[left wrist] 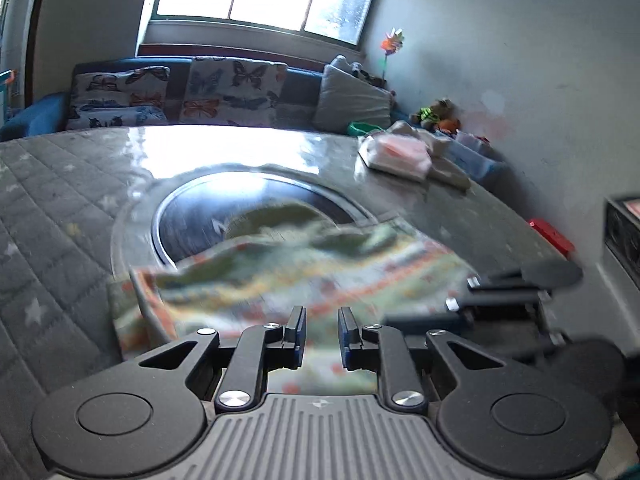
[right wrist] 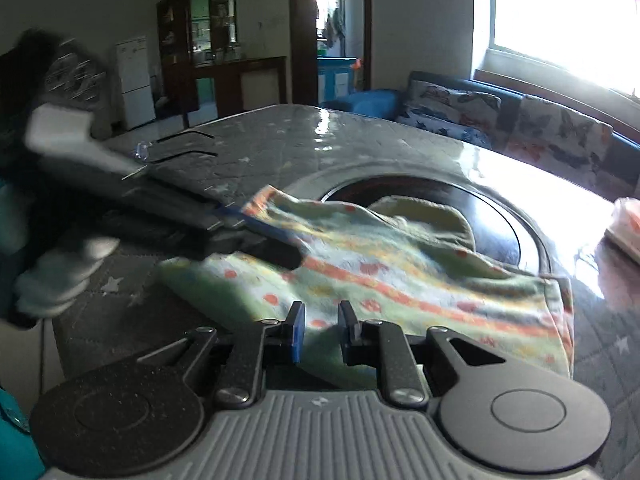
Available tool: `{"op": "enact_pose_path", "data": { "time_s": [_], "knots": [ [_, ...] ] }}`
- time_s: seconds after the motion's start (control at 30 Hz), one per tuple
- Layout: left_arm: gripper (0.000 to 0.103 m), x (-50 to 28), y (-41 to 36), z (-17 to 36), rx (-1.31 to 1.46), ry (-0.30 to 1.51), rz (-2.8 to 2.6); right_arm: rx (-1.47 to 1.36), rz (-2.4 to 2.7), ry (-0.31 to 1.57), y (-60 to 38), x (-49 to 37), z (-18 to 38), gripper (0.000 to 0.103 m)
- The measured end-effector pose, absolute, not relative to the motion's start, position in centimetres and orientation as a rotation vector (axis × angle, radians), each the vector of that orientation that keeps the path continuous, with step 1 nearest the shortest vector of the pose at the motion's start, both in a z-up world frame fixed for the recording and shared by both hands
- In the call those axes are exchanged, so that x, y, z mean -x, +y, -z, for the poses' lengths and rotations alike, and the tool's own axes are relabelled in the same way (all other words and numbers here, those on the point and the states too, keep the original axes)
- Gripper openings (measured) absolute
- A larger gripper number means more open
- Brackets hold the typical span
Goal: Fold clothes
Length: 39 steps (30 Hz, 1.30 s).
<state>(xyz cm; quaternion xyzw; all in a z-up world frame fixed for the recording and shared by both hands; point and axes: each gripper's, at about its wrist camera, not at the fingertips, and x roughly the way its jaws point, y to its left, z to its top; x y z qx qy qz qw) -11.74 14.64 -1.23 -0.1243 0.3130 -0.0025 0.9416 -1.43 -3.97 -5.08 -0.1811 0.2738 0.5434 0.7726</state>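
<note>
A small green garment with orange stripes and dots [left wrist: 304, 276] lies spread and blurred on the grey quilted table, partly over a dark round inset [left wrist: 200, 216]. It also shows in the right wrist view [right wrist: 400, 276]. My left gripper [left wrist: 321, 336] is open just above its near edge, holding nothing. My right gripper [right wrist: 321, 334] is open over the garment's near edge. In the right wrist view the left gripper [right wrist: 276, 244] reaches in from the left over the cloth. In the left wrist view the right gripper [left wrist: 464, 294] enters from the right at the garment's edge.
A stack of folded clothes [left wrist: 400, 156] sits at the table's far right. A sofa with butterfly cushions [left wrist: 224, 92] stands behind the table under the window. A red object [left wrist: 554, 236] lies off the table's right edge. A cabinet [right wrist: 208, 40] and white fridge [right wrist: 136, 80] stand across the room.
</note>
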Motion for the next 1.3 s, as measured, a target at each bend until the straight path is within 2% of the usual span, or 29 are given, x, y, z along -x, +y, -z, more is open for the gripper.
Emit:
{"op": "enact_pose_path", "data": {
  "time_s": [0.77, 1.03, 1.3],
  "knots": [
    [0.019, 15.1, 16.0, 2.7, 0.316, 0.665, -0.066, 0.349, -0.865, 0.644, -11.5, -3.1, 6.1, 0.016],
    [0.019, 14.2, 16.6, 1.0, 0.311, 0.635, -0.059, 0.326, -0.878, 0.573, -10.6, -3.8, 4.3, 0.017],
    [0.019, 11.6, 19.8, 1.7, 0.337, 0.645, -0.128, 0.303, -0.854, 0.631, -9.6, -5.5, 6.0, 0.018]
  ]
}}
